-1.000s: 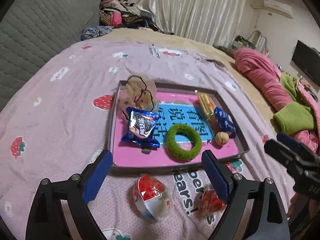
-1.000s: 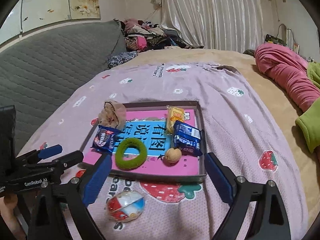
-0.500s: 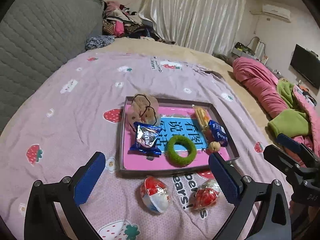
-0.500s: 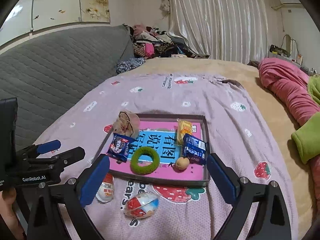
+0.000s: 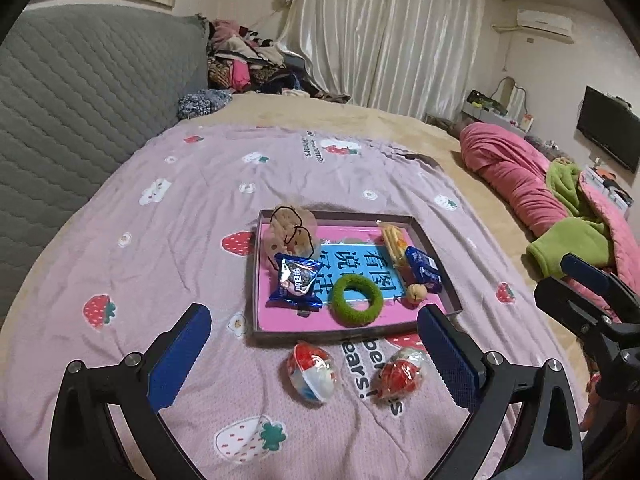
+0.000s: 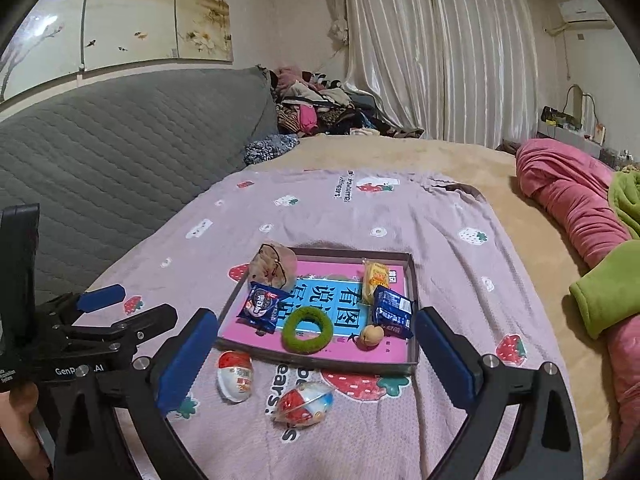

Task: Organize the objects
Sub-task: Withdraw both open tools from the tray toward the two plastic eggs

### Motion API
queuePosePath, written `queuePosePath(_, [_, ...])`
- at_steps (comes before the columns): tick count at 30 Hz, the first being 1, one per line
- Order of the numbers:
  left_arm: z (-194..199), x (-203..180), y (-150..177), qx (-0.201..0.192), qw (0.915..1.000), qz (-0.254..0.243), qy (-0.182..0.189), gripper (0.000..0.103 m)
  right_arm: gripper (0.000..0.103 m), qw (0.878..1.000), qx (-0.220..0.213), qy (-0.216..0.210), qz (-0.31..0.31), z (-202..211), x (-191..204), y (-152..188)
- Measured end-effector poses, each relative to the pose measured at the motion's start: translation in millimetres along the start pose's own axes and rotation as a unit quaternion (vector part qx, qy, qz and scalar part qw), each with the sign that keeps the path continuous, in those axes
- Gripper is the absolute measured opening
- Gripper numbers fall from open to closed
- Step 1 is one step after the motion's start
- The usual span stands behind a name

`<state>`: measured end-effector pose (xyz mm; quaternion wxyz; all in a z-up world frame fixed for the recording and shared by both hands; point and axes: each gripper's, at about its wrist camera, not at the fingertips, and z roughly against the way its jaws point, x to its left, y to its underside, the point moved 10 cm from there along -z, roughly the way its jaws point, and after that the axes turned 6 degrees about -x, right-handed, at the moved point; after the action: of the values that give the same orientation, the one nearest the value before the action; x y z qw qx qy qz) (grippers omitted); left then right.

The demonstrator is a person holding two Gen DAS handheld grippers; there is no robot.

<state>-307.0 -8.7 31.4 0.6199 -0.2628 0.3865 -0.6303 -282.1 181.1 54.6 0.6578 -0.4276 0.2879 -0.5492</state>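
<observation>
Two egg-shaped capsules lie loose on the pink strawberry bedspread (image 5: 168,240), just near of the shallow tray (image 5: 254,280). The left egg capsule (image 5: 311,375) rests on its side; the right egg capsule (image 5: 401,374), wrapped in crinkly clear film, sits just right of it, and the two are apart. Neither is in the tray yet, so they look like what is left to sort.

Both probably weigh next to nothing. The shells look like hard, glossy plastic, rounded all over, so a pinch off-centre would likely squirt one out sideways. The safest hold seems to be across the short waist, pads square to the long axis. The soft bed beneath will give, so pressing down may tip an egg away.

Inside the tray sit a beige pouch (image 5: 290,232) at the far left, a blue cookie packet (image 5: 296,282), a green fuzzy ring (image 5: 357,300), a small walnut-like ball (image 5: 416,293), a blue wafer packet (image 5: 424,270) and a yellow snack pack (image 5: 394,244). The packets are soft and crushable; free room remains at the near edge.

The left tool (image 5: 316,356) is spread wide and empty above the eggs. The right tool (image 6: 316,350) is likewise spread with nothing between its pads.
</observation>
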Motion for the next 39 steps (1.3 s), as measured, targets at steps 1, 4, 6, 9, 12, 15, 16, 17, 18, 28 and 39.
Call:
queuePosePath(1, [4.0, 0.3, 0.7, -0.001, 1.0, -0.002, -0.001, 0.103, 0.1, 1.0, -0.001, 0.0, 0.001, 3.3, 1.4, 0.1])
queuePosePath(4, [15.6, 1.3, 3.5, -0.003, 1.0, -0.004, -0.003, 0.103, 0.1, 1.0, -0.003, 0.0, 0.006, 13.6, 4.7, 0.4])
queuePosePath(6, [23.4, 1.8, 6.1, -0.004, 1.0, -0.005, -0.003, 0.103, 0.1, 1.0, -0.003, -0.001, 0.006, 20.0, 7.1, 1.2])
queuePosePath(9, [34.2, 3.6, 11.2, -0.006, 0.9999, -0.006, -0.006, 0.103, 0.1, 1.0, -0.006, -0.001, 0.008, 28.9, 10.1, 1.9])
queuePosePath(12, [42.4, 3.7, 17.0, -0.005, 0.9999, -0.008, -0.009, 0.103, 0.1, 1.0, -0.009, -0.003, 0.013, 39.7, 15.6, 4.7])
queuePosePath(15, [50.7, 5.6, 23.8, -0.004, 0.9998, -0.01, -0.014, 0.103, 0.1, 1.0, -0.007, -0.002, 0.018, 47.5, 19.6, 9.3])
queuePosePath(16, [53.8, 6.8, 26.2, -0.005, 0.9998, -0.008, -0.015, 0.103, 0.1, 1.0, -0.007, -0.002, 0.018, 50.2, 20.7, 10.9])
queuePosePath(17, [56.1, 7.7, 28.8, -0.004, 0.9998, -0.008, -0.016, 0.103, 0.1, 1.0, -0.009, -0.001, 0.018, 53.4, 21.7, 12.6])
queuePosePath(18, [58.5, 8.4, 31.5, -0.002, 0.9998, -0.008, -0.016, 0.103, 0.1, 1.0, -0.008, -0.003, 0.018, 55.4, 22.9, 14.6])
queuePosePath(28, [73.7, 12.9, 59.0, 0.01, 0.9994, -0.016, -0.03, 0.103, 0.1, 1.0, 0.004, -0.004, 0.026, 71.8, 35.2, 37.5])
queuePosePath(39, [78.0, 6.2, 82.8, 0.021, 0.9985, -0.035, -0.035, 0.103, 0.1, 1.0, 0.018, -0.001, 0.02, 79.5, 34.3, 61.3])
